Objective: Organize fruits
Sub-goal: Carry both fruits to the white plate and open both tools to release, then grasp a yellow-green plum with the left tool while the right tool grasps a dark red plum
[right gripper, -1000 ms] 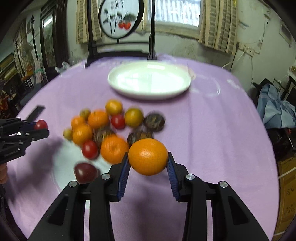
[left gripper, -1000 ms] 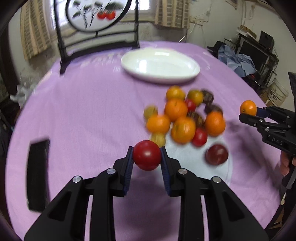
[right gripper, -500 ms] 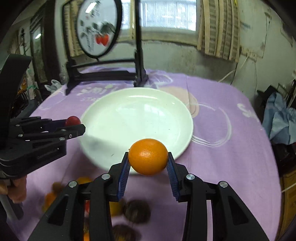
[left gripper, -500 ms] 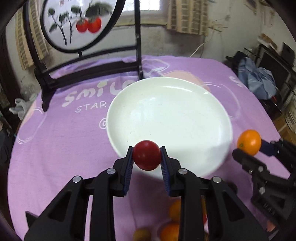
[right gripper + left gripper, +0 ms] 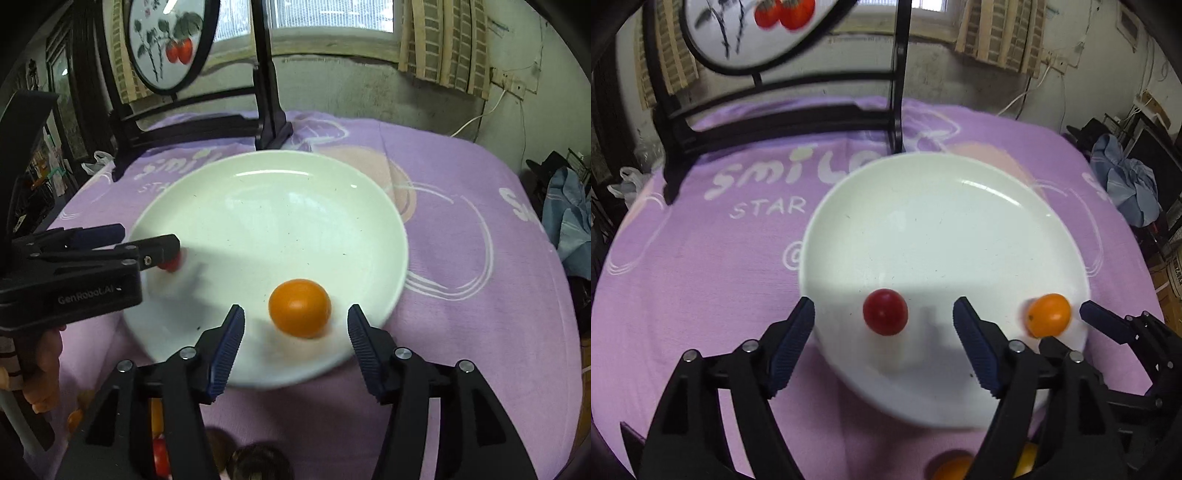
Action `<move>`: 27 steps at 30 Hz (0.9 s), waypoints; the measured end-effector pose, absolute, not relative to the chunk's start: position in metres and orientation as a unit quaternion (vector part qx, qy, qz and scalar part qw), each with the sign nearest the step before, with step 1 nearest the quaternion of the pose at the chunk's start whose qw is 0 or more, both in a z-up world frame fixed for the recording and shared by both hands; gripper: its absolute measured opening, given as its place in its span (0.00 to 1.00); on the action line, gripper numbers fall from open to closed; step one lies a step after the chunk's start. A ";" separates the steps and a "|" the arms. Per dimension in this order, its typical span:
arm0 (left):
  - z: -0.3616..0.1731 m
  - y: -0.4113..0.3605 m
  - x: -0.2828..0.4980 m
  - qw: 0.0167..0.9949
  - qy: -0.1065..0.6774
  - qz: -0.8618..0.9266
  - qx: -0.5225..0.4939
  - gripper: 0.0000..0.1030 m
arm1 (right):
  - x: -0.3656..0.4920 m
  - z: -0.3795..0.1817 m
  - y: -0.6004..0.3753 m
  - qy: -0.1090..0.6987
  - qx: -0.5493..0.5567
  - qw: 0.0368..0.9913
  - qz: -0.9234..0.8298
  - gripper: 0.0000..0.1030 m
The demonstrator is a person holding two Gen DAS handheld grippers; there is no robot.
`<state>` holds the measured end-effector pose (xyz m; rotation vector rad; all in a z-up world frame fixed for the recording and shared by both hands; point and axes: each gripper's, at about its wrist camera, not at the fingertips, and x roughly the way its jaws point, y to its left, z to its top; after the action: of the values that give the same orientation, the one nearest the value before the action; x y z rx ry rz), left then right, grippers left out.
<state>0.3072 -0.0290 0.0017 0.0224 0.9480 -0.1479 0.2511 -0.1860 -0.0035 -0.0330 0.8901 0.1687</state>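
Note:
A white plate [image 5: 942,206] lies on the purple tablecloth; it also shows in the right wrist view [image 5: 266,199]. My left gripper [image 5: 884,326] is open over the plate's near edge, with a red tomato [image 5: 885,312] loose between its jaws on the plate. My right gripper [image 5: 295,328] is open, with an orange [image 5: 299,308] loose between its jaws on the plate. The orange [image 5: 1048,314] and the right gripper [image 5: 1104,328] show at the right in the left wrist view. The left gripper [image 5: 147,245] shows at the left in the right wrist view, partly hiding the tomato [image 5: 171,263].
A black stand with a round painted screen [image 5: 166,44] rises at the table's far edge behind the plate. Other fruits [image 5: 258,463] lie on the cloth under my grippers, mostly hidden. Clothes and clutter [image 5: 1126,184] sit beyond the table's right edge.
Both grippers moved forward over the plate and opened. The tomato and the orange left the jaws and now sit on the plate.

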 end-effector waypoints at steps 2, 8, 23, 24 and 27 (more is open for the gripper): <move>0.016 -0.027 0.285 0.894 0.441 -0.084 0.016 0.76 | 0.230 0.010 -0.190 0.416 -0.016 0.905 0.086 0.57; 0.030 -0.014 0.203 0.915 0.393 -0.076 0.051 0.81 | 0.155 0.031 -0.198 0.393 -0.033 0.913 0.106 0.68; -0.010 0.050 0.090 0.892 0.450 -0.030 0.013 0.86 | 0.030 -0.003 -0.139 0.456 -0.048 0.872 0.171 0.68; -0.011 0.053 0.086 0.892 0.450 -0.032 0.012 0.86 | 0.029 -0.006 -0.134 0.458 -0.054 0.871 0.169 0.68; -0.015 0.058 0.075 0.891 0.452 -0.029 0.016 0.87 | 0.027 -0.014 -0.122 0.467 -0.057 0.866 0.167 0.68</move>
<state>0.0750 0.0580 -0.0148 0.0340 0.9380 -0.0609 0.0270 -0.1224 -0.0141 -0.1187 0.9783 0.3504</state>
